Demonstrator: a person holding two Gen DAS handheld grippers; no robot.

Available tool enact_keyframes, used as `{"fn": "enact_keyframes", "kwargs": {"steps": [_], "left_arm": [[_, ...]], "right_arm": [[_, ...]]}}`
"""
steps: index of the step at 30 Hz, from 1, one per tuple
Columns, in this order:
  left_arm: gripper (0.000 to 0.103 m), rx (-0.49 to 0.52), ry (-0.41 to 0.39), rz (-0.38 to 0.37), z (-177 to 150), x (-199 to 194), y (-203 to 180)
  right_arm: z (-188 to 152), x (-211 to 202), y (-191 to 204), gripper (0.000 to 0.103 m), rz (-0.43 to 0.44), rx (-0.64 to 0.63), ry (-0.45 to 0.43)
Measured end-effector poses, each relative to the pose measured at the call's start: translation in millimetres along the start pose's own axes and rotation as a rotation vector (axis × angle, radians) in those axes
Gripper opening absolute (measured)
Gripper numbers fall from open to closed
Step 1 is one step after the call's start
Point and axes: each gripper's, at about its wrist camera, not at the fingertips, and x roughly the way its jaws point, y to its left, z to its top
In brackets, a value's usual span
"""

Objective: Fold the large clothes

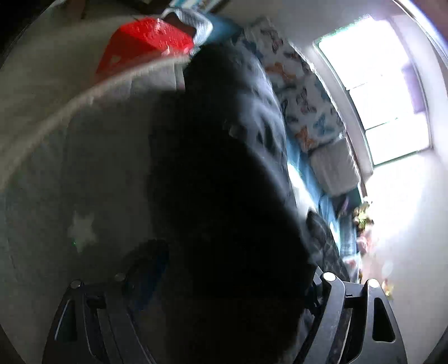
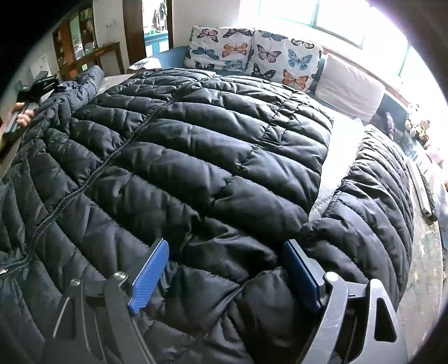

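A black quilted puffer jacket [image 2: 196,145] lies spread, front up and zipped, over a pale bed sheet [image 2: 341,131]. Its right sleeve [image 2: 378,196] curves down the bed's right side. My right gripper [image 2: 224,268] rests low on the jacket where that sleeve joins the body. Its blue pads [image 2: 151,274] stand wide apart, with a puffed fold between them that they do not pinch. The left gripper [image 2: 42,84], held by a hand [image 2: 22,114], is at the far left by the other sleeve [image 2: 86,81]. In the blurred left wrist view, dark jacket fabric [image 1: 218,196] fills the gap of the wide left gripper [image 1: 238,274].
Two butterfly-print cushions [image 2: 252,53] and a plain pale cushion [image 2: 350,86] line the far side under a bright window [image 2: 322,16]. Soft toys [image 2: 420,126] sit at the right. A wooden cabinet [image 2: 75,42] stands at the back left. A red object [image 1: 148,42] lies beyond the star-printed sheet [image 1: 82,229].
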Motion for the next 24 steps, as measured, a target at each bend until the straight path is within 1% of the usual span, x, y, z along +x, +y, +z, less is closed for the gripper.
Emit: {"fn": "enact_keyframes", "kwargs": {"steps": [1,2,3,4,5,6,7,8,9,10,11,12,14,15,16,17,19,21,24], "left_arm": [[0.087,0.017,-0.014,0.037,5.1,2.6,-2.8],[0.085,0.028,-0.025,0.058,8.0,4.4,-5.4],[0.080,0.031,-0.033,0.063,11.0,6.4,-8.2],[0.077,0.034,-0.039,0.047,13.0,9.5,-11.4],[0.070,0.048,-0.049,0.032,15.4,12.7,-16.0],[0.065,0.064,-0.054,0.038,19.1,14.5,-18.9],[0.059,0.094,-0.054,0.058,20.3,20.8,-25.2],[0.046,0.120,-0.048,0.085,20.5,28.3,-30.7],[0.036,0.128,-0.047,0.094,21.2,32.5,-35.3],[0.031,0.140,-0.050,0.087,19.6,34.2,-42.1],[0.023,0.165,-0.056,0.072,17.2,32.8,-51.3],[0.019,0.184,-0.065,0.062,17.5,27.9,-67.0],[0.014,0.239,-0.087,0.035,9.3,11.9,-94.3],[0.014,0.273,-0.097,0.017,3.8,4.2,-110.3],[0.014,0.309,-0.109,0.003,6.5,0.6,-140.2],[0.014,0.345,-0.122,-0.007,0.1,-8.7,-157.8],[0.014,0.450,-0.153,-0.027,-22.8,-33.2,-201.1],[0.014,0.593,-0.183,-0.022,-56.4,-54.3,-245.4],[0.014,0.770,-0.192,-0.046,-115.7,-76.7,-307.1]], "right_arm": [[-0.2,0.1,-0.2,0.092,-0.001,-0.002,-0.001],[-0.2,0.0,-0.3,0.092,-0.001,-0.002,-0.002],[-0.3,0.0,0.1,0.092,-0.001,-0.004,-0.003],[-0.6,0.0,0.4,0.092,-0.001,-0.005,-0.004],[-0.7,0.0,0.4,0.092,-0.001,-0.004,-0.005],[-0.6,0.1,0.8,0.093,0.000,-0.004,-0.007],[-0.5,0.4,1.1,0.093,0.000,-0.004,-0.008],[-0.4,0.5,1.5,0.093,-0.001,-0.005,-0.009],[0.1,0.6,2.3,0.093,-0.003,-0.007,-0.006],[0.5,0.2,2.9,0.093,-0.004,-0.008,-0.003],[0.7,-0.2,2.4,0.093,-0.003,-0.008,-0.002],[1.6,-1.0,2.4,0.093,0.000,-0.007,0.000],[3.7,-3.8,1.4,0.092,0.006,0.001,-0.004],[5.1,-6.2,0.3,0.092,0.012,0.009,-0.011],[6.4,-9.5,0.5,0.092,0.016,0.018,-0.021],[7.1,-12.4,-0.1,0.092,0.017,0.022,-0.029],[8.4,-22.6,0.9,0.092,0.011,0.028,-0.058],[7.8,-33.6,1.8,0.092,0.011,0.032,-0.083],[3.7,-49.5,0.0,0.092,0.015,0.050,-0.113]]}}
